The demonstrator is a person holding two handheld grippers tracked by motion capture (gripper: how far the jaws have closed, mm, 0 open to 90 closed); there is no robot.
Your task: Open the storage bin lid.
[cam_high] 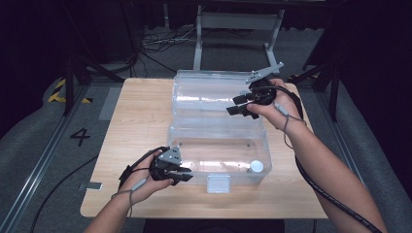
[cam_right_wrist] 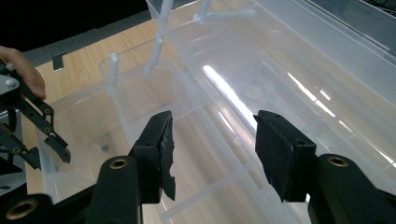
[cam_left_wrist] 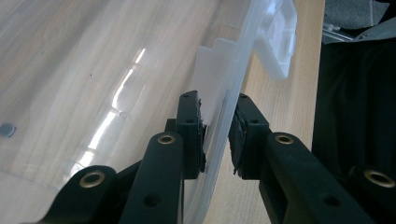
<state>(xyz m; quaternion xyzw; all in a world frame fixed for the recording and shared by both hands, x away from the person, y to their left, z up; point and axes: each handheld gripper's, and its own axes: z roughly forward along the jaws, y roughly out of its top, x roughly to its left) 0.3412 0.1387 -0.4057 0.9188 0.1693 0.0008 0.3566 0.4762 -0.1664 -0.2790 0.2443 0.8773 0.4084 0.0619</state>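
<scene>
The left hand-held gripper [cam_high: 180,174] is set astride the front wall of the clear plastic storage box [cam_high: 218,160], one jaw inside and one outside. A sliver of gap is seen at each pad, so a firm clamp cannot be confirmed. The right hand-held gripper [cam_high: 239,106] is held over the raised lid [cam_high: 209,92] with its jaws spread wide and nothing between them. One box, one lid, one front latch [cam_high: 218,184] and one small white cap [cam_high: 256,166] are counted. The box is transparent and rectangular, and it is placed open at the middle of the wooden bench [cam_high: 136,121], the cap lying inside near its right end.
</scene>
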